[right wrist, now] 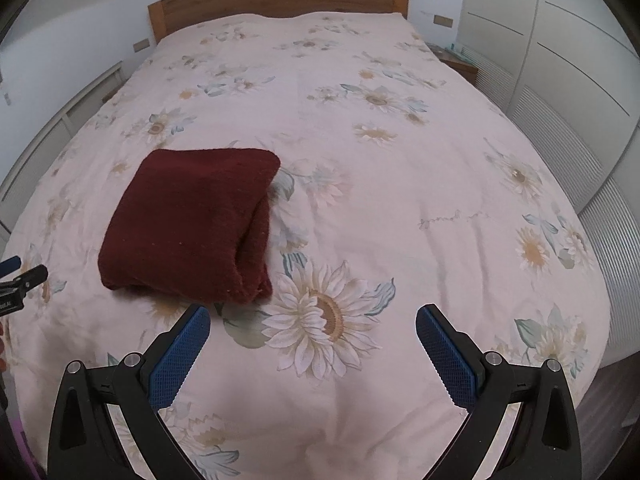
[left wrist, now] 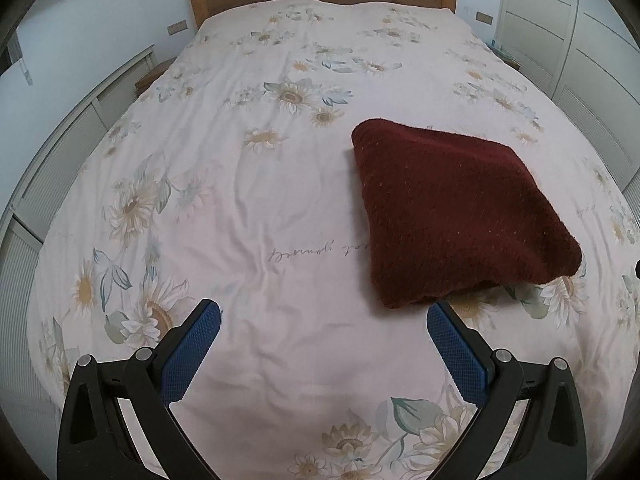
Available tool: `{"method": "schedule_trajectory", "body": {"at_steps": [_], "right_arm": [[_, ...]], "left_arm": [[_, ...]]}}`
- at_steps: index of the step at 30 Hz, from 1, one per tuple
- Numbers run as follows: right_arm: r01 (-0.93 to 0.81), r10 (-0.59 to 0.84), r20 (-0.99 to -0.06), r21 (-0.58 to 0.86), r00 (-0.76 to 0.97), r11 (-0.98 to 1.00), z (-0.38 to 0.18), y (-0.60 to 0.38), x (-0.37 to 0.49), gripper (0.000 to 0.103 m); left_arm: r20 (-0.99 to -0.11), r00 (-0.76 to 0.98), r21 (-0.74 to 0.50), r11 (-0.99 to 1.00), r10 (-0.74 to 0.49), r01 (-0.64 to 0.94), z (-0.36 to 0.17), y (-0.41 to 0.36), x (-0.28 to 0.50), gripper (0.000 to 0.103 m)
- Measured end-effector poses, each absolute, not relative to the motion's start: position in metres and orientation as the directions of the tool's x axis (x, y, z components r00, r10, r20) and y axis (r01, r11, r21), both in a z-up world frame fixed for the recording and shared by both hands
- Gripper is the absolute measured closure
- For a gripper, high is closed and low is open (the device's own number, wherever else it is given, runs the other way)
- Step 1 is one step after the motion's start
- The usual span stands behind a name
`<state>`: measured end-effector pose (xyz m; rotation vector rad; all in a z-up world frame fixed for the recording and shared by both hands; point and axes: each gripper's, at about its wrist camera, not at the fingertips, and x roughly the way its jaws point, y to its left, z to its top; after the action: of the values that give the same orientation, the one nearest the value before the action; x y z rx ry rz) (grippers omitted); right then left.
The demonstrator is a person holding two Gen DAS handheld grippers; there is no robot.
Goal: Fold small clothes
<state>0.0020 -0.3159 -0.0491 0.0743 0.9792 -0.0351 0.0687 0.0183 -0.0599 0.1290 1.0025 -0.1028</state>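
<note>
Maroon folded garment (left wrist: pixel 456 216) lies just beyond the right tool (right wrist: pixel 313 322).

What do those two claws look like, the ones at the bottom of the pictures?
The left claw and the right claw look alike: black plastic arms shaped like a V, with round silver bolts at the joints. Each finger tip carries a blue rubbery pad with a bumpy grid pattern. No cables or sleeves show.

Script on the bedspread, unreadable

I see cursive writing printed on the bedspread (left wrist: pixel 304 254), upside down to me; I cannot make out the words.
</note>
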Motion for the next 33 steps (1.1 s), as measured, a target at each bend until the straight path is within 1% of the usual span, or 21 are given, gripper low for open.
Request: {"method": "schedule_trajectory", "body": {"at_steps": [33], "right_arm": [[0.051, 0.002, -0.844, 0.035, 0.537, 0.998, -0.0481, -0.3167, 0.0017, 0.0]], "left_arm": [[-0.847, 0.531, 0.064, 0.989, -0.016, 0.132, -0.0615, 0.0211, 0.0683, 0.001]]}}
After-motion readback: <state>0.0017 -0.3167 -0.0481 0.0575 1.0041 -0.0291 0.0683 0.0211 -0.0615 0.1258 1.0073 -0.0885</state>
